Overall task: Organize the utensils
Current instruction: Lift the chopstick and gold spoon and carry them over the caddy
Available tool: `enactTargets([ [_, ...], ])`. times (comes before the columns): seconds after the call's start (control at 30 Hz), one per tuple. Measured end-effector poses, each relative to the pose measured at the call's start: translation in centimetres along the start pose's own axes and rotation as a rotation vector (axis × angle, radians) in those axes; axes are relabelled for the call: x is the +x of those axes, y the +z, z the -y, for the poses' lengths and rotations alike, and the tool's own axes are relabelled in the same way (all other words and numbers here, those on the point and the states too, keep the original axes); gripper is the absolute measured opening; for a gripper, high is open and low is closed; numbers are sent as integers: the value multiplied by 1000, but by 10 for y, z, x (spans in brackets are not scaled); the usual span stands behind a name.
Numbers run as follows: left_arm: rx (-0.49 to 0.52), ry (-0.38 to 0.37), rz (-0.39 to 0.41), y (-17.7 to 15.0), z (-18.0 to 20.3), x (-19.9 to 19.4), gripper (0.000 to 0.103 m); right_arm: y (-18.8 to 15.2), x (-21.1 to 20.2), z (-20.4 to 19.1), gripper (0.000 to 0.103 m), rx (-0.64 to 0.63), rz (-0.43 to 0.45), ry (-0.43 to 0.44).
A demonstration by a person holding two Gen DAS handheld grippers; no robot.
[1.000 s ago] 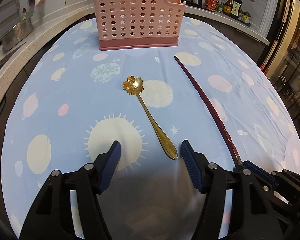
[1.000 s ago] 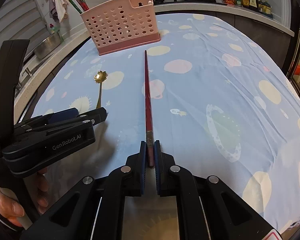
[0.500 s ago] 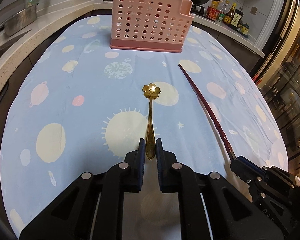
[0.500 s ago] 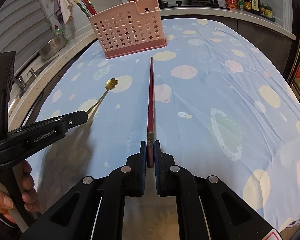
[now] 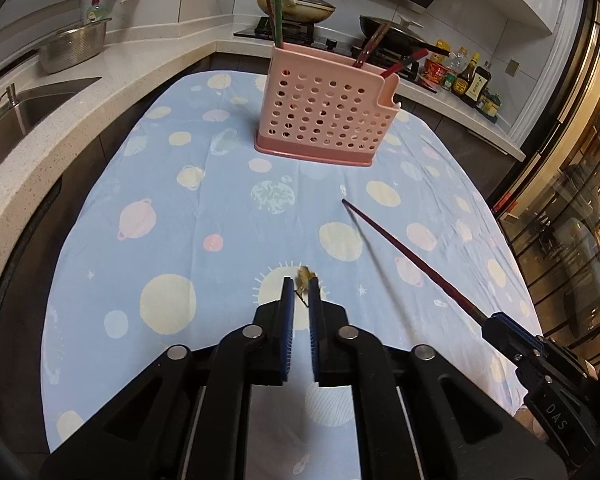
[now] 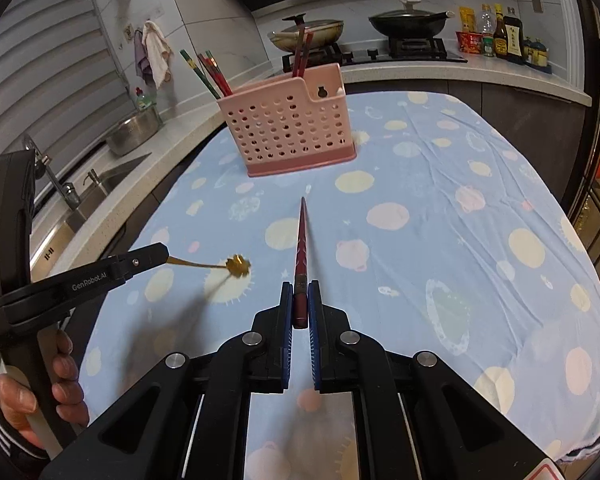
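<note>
Holding one utensil apiece, both grippers face the pink holder (image 5: 323, 118) at the far end of the table. Left gripper (image 5: 301, 295): jaws pinched on the handle of a gold spoon (image 6: 236, 266), which the right-wrist view shows raised off the tablecloth (image 6: 440, 208), bowl end forward and its shadow on the cloth beneath. Right gripper (image 6: 301, 300): jaws pinched on the thick end of a dark red chopstick (image 6: 301, 244), the thin tip pointing toward the holder and off the cloth as far as the views allow.

Judgement: each piece is gripped at the handle end so the working end leads, which suits dropping it tip-first through the holder's open top. Both are lined up roughly on the holder, so the carry looks like the step in hand.

Spoon: thin gold stem, flower-shaped bowl, slightly blurred. From the left wrist only the flower head peeks past the fingertips. Chopstick: long, tapered, dark red with a patterned band near the grip.

Holder: perforated pink plastic, upright, already carrying several red and green chopsticks (image 6: 208, 70). Both held utensils are well short of it.
</note>
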State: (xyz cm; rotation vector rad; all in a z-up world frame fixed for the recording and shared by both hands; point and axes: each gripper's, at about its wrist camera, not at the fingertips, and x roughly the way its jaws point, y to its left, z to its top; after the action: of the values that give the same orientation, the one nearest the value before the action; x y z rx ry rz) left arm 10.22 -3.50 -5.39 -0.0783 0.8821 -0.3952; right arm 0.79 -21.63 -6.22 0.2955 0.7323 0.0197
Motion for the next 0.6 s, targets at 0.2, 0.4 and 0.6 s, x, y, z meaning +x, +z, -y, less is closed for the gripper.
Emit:
enactTargets([
  [0.2,13,8,28,10,1,-12,1,24,-22,-6,7,-8,69,21],
  [0.4,30,27,37,23,3,-22,1,49,-37,-10,7,-14,117,34],
  [0.6,72,35,81,54,9,-40,1,92,-51,-12,7,-17,183,49],
])
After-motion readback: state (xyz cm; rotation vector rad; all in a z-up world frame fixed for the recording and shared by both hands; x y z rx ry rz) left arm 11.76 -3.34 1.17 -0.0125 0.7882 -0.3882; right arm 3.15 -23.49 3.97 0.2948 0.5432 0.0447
